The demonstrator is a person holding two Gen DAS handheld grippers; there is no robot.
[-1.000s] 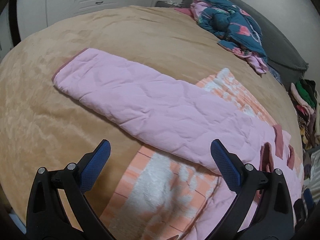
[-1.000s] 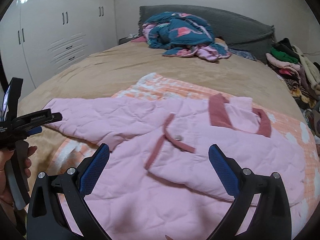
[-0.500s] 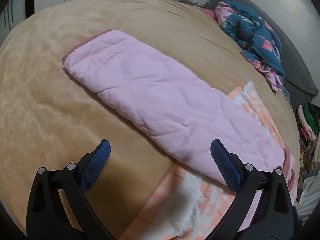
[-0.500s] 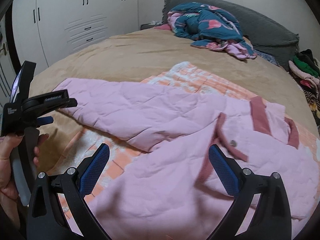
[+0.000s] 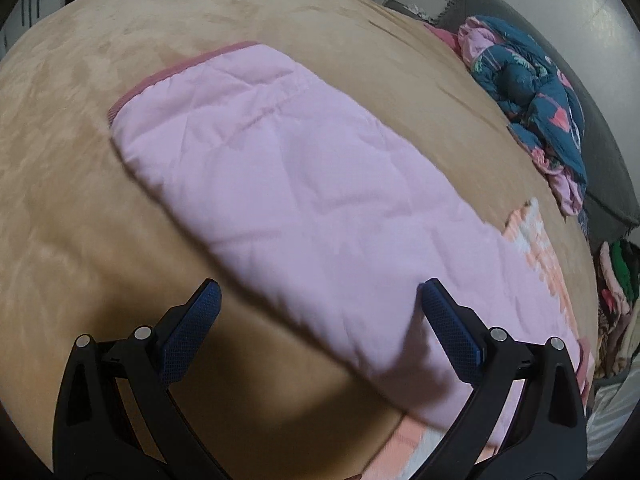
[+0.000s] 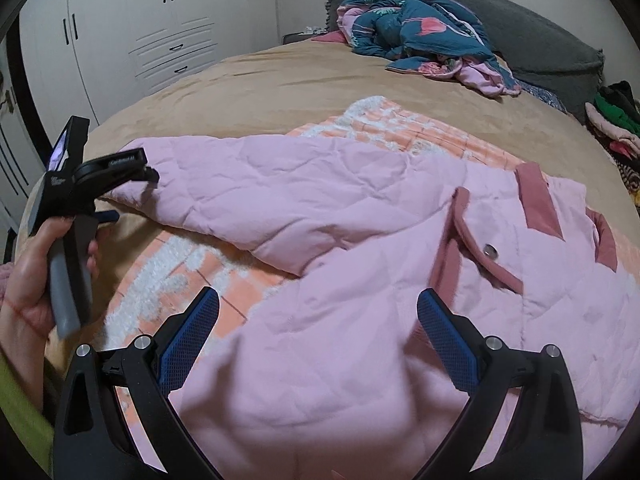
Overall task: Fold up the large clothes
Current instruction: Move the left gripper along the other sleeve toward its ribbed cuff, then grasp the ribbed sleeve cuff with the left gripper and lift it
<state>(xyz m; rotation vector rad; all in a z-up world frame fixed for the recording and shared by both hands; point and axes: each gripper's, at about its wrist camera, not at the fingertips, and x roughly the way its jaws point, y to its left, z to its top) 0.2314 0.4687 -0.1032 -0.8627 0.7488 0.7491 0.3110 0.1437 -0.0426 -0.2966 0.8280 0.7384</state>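
Note:
A pink quilted jacket (image 6: 360,320) with dark pink trim lies spread on the bed, over an orange and white blanket (image 6: 224,280). Its left sleeve (image 5: 288,184) stretches out flat across the tan bedspread, cuff at the far end. My left gripper (image 5: 316,312) is open and empty, low over the sleeve's near part, one finger each side of its lower edge. It also shows in the right wrist view (image 6: 116,196), held in a hand at the sleeve's cuff end. My right gripper (image 6: 318,324) is open and empty above the jacket's body.
The tan bedspread (image 5: 80,200) covers the bed. A teal and pink bundle of bedding (image 6: 424,36) lies by the grey headboard (image 6: 540,40). A pile of clothes (image 6: 616,120) sits at the right edge. White wardrobes (image 6: 140,40) stand to the left.
My left gripper has moved along the sleeve toward its cuff and come closer to it. My right gripper has shifted left and lower over the jacket's body. Both stay open.

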